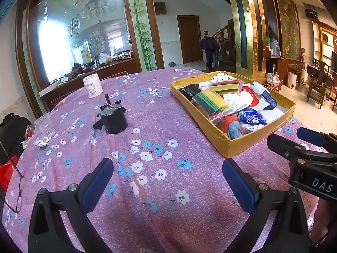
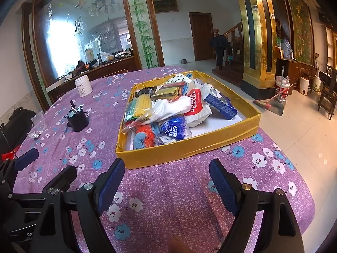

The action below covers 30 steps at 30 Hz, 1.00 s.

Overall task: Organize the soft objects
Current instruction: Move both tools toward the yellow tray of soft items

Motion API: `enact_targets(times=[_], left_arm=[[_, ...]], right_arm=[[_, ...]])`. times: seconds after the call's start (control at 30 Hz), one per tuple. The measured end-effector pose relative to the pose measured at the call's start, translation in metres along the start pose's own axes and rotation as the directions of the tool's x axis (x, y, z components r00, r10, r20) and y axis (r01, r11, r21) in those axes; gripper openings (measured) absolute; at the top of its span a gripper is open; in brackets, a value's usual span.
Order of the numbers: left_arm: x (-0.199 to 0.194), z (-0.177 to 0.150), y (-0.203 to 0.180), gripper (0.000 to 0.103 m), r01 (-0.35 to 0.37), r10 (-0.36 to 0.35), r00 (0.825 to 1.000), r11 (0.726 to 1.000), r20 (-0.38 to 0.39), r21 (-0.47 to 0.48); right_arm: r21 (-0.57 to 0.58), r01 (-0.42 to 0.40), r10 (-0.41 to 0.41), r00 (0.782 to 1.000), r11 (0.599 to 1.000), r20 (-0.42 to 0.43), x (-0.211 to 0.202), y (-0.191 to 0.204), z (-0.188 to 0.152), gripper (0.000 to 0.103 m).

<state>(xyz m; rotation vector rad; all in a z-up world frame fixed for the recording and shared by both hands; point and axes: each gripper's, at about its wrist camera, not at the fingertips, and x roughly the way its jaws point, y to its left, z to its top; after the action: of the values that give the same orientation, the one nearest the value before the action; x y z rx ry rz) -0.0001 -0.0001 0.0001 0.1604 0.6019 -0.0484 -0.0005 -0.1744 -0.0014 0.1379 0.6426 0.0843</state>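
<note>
A shallow gold box (image 1: 229, 147) (image 2: 189, 149) sits on the purple flowered tablecloth (image 1: 147, 147), filled with soft things: a blue tissue pack (image 1: 250, 117) (image 2: 173, 127), yellow-green sponges in bags (image 1: 210, 101) (image 2: 140, 105), a red-white pack (image 2: 194, 103), a blue-orange knitted toy (image 1: 232, 129) (image 2: 143, 138). My left gripper (image 1: 167, 182) is open and empty, over bare cloth left of the box. My right gripper (image 2: 166, 182) is open and empty, just in front of the box's near wall. The right gripper also shows at the right edge of the left wrist view (image 1: 294, 141).
A black pot with a lid (image 1: 113, 118) (image 2: 77, 119), a white jar (image 1: 92, 85) (image 2: 83, 87), a clear cup (image 1: 44, 126) and glasses (image 1: 19, 189) lie on the table's left part. A broom (image 2: 271, 103) lies on the floor to the right.
</note>
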Motion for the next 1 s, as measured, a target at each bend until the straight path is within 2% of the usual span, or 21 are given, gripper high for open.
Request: enact_targets(times=[0.27, 0.4, 0.47, 0.57, 0.63, 0.7, 0.77, 0.9, 1.0], left_arm=[[0.001, 0.000, 0.006, 0.103, 0.012, -0.012, 1.000, 1.000, -0.022, -0.004], [0.007, -0.005, 0.042, 0.103, 0.042, -0.049, 0.994, 0.996, -0.100, -0.074], [0.009, -0.011, 0.068, 0.103, 0.020, -0.039, 0.988, 0.992, -0.148, -0.128], [0.016, -0.023, 0.100, 0.103, -0.040, -0.005, 0.971, 0.983, -0.238, -0.181], [0.023, -0.033, 0.127, 0.103, -0.060, -0.002, 0.961, 0.974, -0.276, -0.219], [0.030, -0.040, 0.137, 0.103, -0.093, 0.018, 0.948, 0.970, -0.318, -0.223], [0.036, -0.043, 0.140, 0.103, -0.090, 0.008, 0.938, 0.971, -0.345, -0.222], [0.046, -0.046, 0.131, 0.103, -0.078, 0.002, 0.927, 0.979, -0.375, -0.188], [0.060, -0.042, 0.138, 0.103, -0.047, -0.027, 0.910, 0.985, -0.413, -0.168]], right_arm=[[-0.032, -0.015, 0.014, 1.000, 0.999, -0.018, 0.001, 0.013, 0.005, 0.086], [-0.096, -0.047, 0.041, 0.997, 0.994, -0.064, 0.008, 0.041, 0.007, 0.087], [-0.118, -0.064, 0.052, 0.993, 0.991, -0.103, 0.013, 0.058, 0.008, 0.088], [-0.162, -0.101, 0.069, 0.979, 0.982, -0.192, 0.030, 0.088, 0.005, 0.088], [-0.199, -0.081, 0.027, 0.966, 0.977, -0.256, 0.050, 0.106, 0.001, 0.088], [-0.189, -0.095, 0.033, 0.952, 0.977, -0.306, 0.065, 0.117, 0.001, 0.087], [-0.187, -0.092, 0.024, 0.941, 0.978, -0.338, 0.076, 0.123, -0.001, 0.087], [-0.202, -0.028, -0.053, 0.923, 0.979, -0.381, 0.102, 0.128, -0.005, 0.087], [-0.198, 0.004, -0.080, 0.922, 0.980, -0.380, 0.108, 0.132, 0.000, 0.092]])
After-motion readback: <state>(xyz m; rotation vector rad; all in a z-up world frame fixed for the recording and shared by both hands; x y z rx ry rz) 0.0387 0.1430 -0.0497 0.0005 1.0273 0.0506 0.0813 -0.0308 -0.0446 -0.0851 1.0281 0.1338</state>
